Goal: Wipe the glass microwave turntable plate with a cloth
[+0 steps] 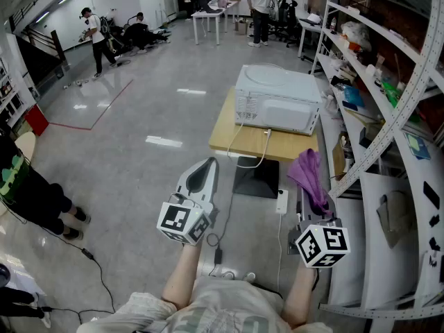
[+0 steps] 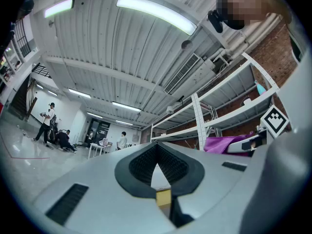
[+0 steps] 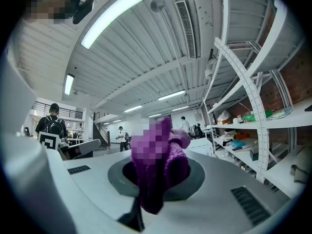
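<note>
A purple cloth (image 1: 309, 178) hangs from my right gripper (image 1: 306, 174), whose jaws are shut on it; in the right gripper view the cloth (image 3: 161, 172) bulges up between them. My left gripper (image 1: 202, 173) is held beside it at the left, jaws shut with nothing between them, and both point upward and forward. In the left gripper view my left gripper (image 2: 157, 161) shows closed black pads, with the cloth (image 2: 225, 143) off to the right. A white microwave (image 1: 277, 99) stands on a small wooden table (image 1: 227, 140) ahead, its back toward me. No glass turntable plate is visible.
White metal shelving (image 1: 388, 109) with assorted items runs along the right. A cable (image 1: 248, 144) drops from the microwave to the floor near a dark mat (image 1: 255, 180). A person's legs (image 1: 31, 196) stand at the left. People and tables (image 1: 211, 16) are far back.
</note>
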A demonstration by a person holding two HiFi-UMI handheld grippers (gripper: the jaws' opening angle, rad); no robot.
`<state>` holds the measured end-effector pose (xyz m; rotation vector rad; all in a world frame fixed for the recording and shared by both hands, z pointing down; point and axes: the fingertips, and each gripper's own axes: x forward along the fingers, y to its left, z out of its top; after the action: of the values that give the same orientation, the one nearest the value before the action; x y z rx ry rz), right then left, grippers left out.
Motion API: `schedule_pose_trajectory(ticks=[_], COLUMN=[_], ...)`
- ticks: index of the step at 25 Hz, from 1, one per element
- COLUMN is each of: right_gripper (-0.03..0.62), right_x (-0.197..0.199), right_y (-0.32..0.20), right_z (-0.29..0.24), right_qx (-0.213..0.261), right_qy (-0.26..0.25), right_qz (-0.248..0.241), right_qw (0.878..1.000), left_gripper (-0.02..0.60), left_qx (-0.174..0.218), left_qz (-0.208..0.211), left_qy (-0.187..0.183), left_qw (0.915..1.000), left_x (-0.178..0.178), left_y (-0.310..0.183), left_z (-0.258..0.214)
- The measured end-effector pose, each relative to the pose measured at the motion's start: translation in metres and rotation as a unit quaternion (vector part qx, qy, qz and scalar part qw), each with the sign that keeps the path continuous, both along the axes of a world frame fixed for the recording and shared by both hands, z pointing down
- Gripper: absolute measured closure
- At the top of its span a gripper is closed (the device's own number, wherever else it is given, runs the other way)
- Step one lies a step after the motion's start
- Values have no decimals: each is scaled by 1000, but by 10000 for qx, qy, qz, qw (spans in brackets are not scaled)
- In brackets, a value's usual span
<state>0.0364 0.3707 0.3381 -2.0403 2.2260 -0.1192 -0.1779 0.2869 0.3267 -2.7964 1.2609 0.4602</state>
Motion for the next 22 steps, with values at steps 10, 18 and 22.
schedule_pose_trajectory(ticks=[10, 18, 22], right_gripper=[546, 546, 546], right_x=[20, 64, 81], right_y=[-12, -21, -33], right_z=[6, 2, 21], right_qx=[-75, 249, 50], right_qy=[153, -183, -307], right_qz=[-17, -45, -60], right_qw=[9999, 9995, 9995], left_gripper=[578, 578, 578], left_qx=[-32, -119, -147], left_qz=[31, -76, -144], left_qy=[-112, -224, -441], left_qw=[9999, 9996, 9988], left_x=[26, 50, 69], left_y=[-12, -31, -42], left_z=[4, 13, 19])
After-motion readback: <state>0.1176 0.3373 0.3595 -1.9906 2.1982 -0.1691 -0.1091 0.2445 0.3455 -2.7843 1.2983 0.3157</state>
